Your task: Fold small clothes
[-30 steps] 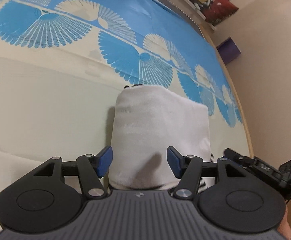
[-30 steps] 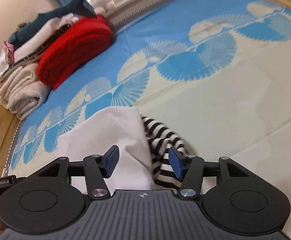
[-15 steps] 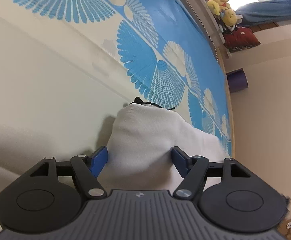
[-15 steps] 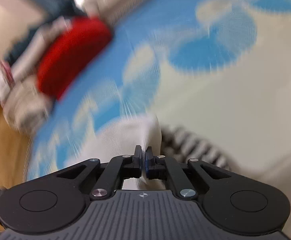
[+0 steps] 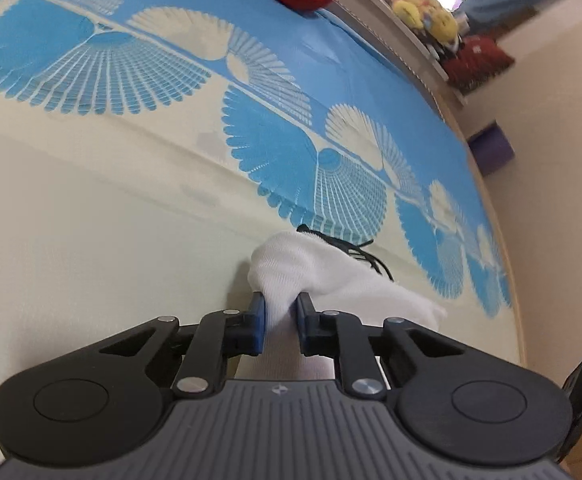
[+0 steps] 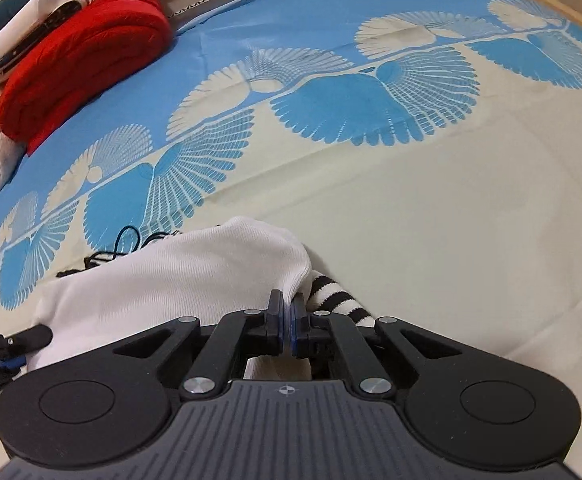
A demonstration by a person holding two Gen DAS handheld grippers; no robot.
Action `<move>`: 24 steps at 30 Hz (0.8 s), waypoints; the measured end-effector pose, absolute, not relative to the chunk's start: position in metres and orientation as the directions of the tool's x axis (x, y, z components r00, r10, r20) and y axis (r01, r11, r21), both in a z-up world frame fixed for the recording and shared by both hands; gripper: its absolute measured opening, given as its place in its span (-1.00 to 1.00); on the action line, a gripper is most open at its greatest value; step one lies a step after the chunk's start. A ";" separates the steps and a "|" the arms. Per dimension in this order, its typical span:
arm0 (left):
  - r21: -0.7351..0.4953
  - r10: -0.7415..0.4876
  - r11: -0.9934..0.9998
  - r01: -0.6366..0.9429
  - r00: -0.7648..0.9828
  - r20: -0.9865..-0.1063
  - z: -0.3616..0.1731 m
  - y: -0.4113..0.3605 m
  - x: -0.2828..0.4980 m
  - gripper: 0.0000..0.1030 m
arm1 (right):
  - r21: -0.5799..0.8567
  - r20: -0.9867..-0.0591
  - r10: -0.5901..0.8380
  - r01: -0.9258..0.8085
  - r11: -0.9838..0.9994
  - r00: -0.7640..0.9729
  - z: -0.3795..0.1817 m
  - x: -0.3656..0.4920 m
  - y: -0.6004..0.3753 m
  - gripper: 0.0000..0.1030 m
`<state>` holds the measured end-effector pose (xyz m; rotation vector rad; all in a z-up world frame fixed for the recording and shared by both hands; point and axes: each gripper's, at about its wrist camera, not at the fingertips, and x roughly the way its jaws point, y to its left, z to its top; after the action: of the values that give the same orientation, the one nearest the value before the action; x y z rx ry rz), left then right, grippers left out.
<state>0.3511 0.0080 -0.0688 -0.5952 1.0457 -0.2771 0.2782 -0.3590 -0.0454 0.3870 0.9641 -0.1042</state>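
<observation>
White ribbed knit was bunched between both my sets of fingers. The small white garment (image 6: 179,280) lay on the near, cream part of the bedspread (image 6: 431,220), just short of the blue fan-patterned band, with a black-and-white striped piece (image 6: 339,300) showing from under its right edge and a thin black cord (image 6: 123,246) showing at its far edge.

My right gripper (image 6: 287,326) had its fingers closed tight on the near right corner of the white cloth, the blue pads pinching a thin fold with almost no gap. My left gripper (image 5: 281,322) held the near left corner; its jaws were closing, and the cloth was already gathered into a thick wad between the pads, which pressed on it from both sides.

I judged this to be the grasping step of a fold: both near corners taken, nothing yet carried over. The next move called for lifting both corners together, keeping the edge between them taut and level, and carrying it toward the far edge without dragging the striped piece or catching the cord. The red folded blanket (image 6: 83,64) at the far left was well apart.
</observation>
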 end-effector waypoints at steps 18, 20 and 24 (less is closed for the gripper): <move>-0.652 -0.599 0.753 -0.091 0.316 -0.735 -0.087 0.011 0.343 0.52 | 0.395 -0.877 0.246 0.326 0.859 0.413 -0.061 0.242 -0.389 0.45; -0.665 -0.613 0.740 -0.104 0.304 -0.729 -0.094 0.005 0.343 0.52 | 0.413 -0.872 0.263 0.333 0.847 0.413 -0.065 0.244 -0.389 0.45; -0.657 -0.609 0.750 -0.073 0.311 -0.730 -0.093 -0.005 0.344 0.25 | 0.485 -0.830 0.330 0.289 0.825 0.449 -0.066 0.247 -0.379 -0.60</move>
<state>0.3441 -0.0048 -0.0927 -0.6661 1.2214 -0.3904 0.2468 -0.3786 -0.0659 0.6335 1.1261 0.0277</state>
